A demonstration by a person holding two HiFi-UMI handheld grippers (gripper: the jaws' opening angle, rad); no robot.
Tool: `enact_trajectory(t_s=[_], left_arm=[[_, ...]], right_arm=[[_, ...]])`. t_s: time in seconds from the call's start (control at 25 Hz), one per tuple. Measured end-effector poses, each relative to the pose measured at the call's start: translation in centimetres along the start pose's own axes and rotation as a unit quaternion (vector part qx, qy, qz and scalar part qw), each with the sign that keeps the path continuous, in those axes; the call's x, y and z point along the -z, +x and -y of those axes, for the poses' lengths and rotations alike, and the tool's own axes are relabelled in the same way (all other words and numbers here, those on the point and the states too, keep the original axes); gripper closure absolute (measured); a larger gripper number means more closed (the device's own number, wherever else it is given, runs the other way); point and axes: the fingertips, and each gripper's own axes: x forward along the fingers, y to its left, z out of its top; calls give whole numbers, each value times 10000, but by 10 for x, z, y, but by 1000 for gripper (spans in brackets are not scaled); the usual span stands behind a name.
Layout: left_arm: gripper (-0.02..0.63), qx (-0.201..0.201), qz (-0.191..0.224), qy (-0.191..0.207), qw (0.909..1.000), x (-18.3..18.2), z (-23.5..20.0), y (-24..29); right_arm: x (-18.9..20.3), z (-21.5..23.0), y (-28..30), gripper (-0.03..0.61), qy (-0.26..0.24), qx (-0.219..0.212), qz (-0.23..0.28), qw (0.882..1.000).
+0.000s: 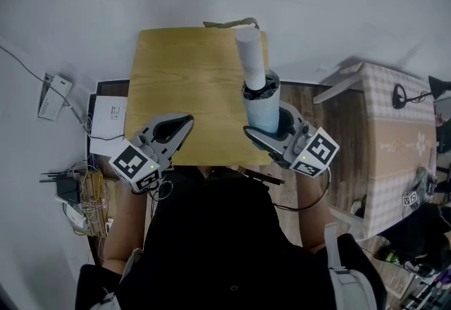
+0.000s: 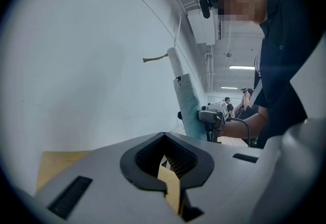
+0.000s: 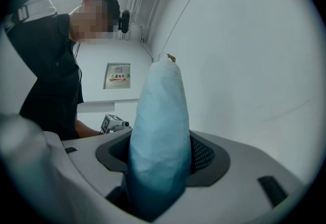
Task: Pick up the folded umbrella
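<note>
since my right claw clamps the folded umbrella upright over the wooden table, the pickup looks done. my left claw sits closed, empty, lower left.

In the middle of the frame, the wood of the desk lies open to you from near edge to far edge. At its right edge the folded umbrella stands upright in the fingers of the right gripper and blocks that side. At lower left, cables crowd the floor. At right, furniture under checked cloth stands near.
</note>
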Motion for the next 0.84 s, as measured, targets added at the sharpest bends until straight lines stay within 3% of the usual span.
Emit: enact_trajectory(t_s=[0.84], left_arm=[[603,121,-90,-126,9998,8,-4,1]], right_arm=[[6,7,10,288,139,4,-33,9999]])
